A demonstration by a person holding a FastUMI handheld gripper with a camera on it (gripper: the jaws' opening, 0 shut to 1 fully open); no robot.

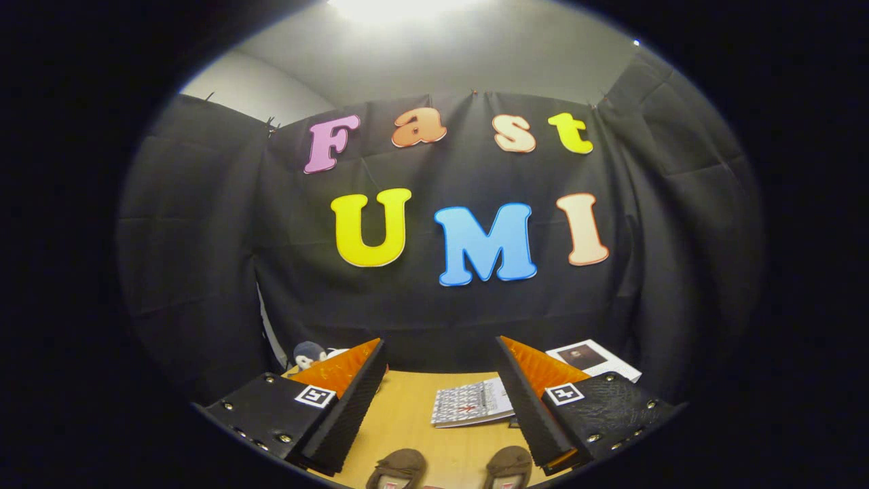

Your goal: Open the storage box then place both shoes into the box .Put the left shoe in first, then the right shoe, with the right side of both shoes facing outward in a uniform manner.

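My gripper (441, 353) is held high over the wooden table (407, 421), fingers spread wide with nothing between them. Two brown shoes lie side by side below, between the fingers' bases: one shoe (397, 468) nearer the left finger, the other shoe (509, 467) nearer the right finger. I see just their toe ends; the rest is cut off. Which is the left shoe I cannot tell.
A patterned booklet (472, 402) lies on the table beyond the shoes, beside the right finger. A white sheet with a dark picture (592, 358) sits behind the right finger. A small plush toy (309, 353) peeks out behind the left finger.
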